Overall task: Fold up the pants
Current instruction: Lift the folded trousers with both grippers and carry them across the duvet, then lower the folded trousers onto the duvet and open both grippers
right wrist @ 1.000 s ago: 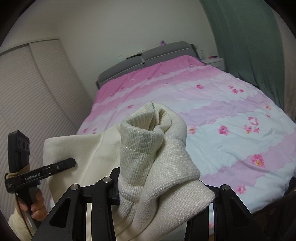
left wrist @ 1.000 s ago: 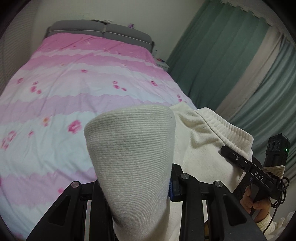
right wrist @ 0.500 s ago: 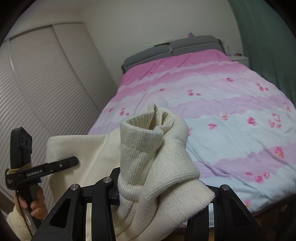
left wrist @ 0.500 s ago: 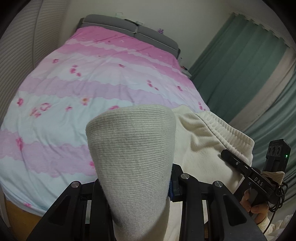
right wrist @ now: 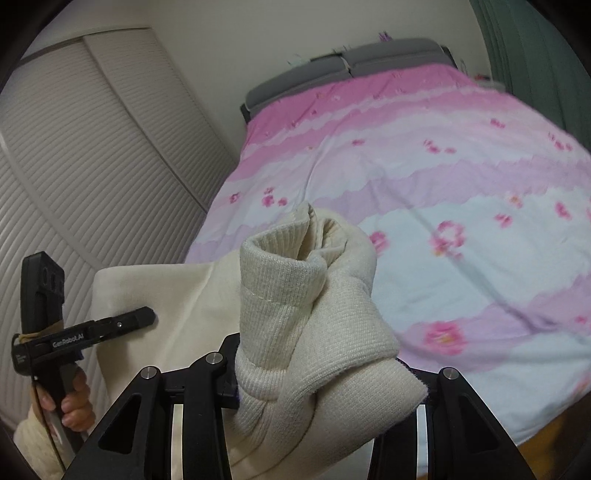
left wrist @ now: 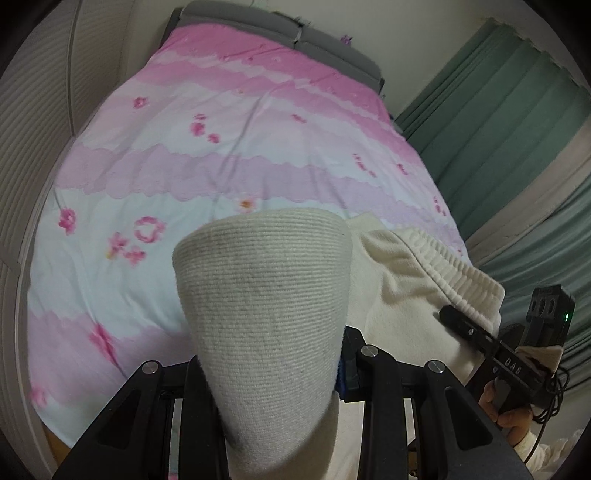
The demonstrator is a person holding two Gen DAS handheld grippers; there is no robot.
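Note:
The cream pants (left wrist: 399,295) hang between my two grippers, over the foot of the bed. My left gripper (left wrist: 273,373) is shut on a ribbed cuff (left wrist: 266,295), which stands up between its fingers and hides the tips. My right gripper (right wrist: 314,369) is shut on a bunched ribbed cuff (right wrist: 280,280) with more cloth folded around it. The elastic waistband (left wrist: 461,273) shows in the left wrist view, close to the right gripper (left wrist: 448,314). The left gripper (right wrist: 147,315) lies against flat cream cloth (right wrist: 177,295) in the right wrist view.
A bed with a pink flowered cover (left wrist: 221,166) (right wrist: 443,184) stretches ahead to a grey headboard (left wrist: 295,33). Slatted wardrobe doors (right wrist: 92,147) stand to the left, green curtains (left wrist: 498,129) to the right. A person's hand (right wrist: 74,406) (left wrist: 509,410) holds each gripper handle.
Both grippers have swept sideways to the left along the foot of the bed, carrying the pants. The wardrobe doors and the bed's near edge have come into view. Both grips are unchanged.

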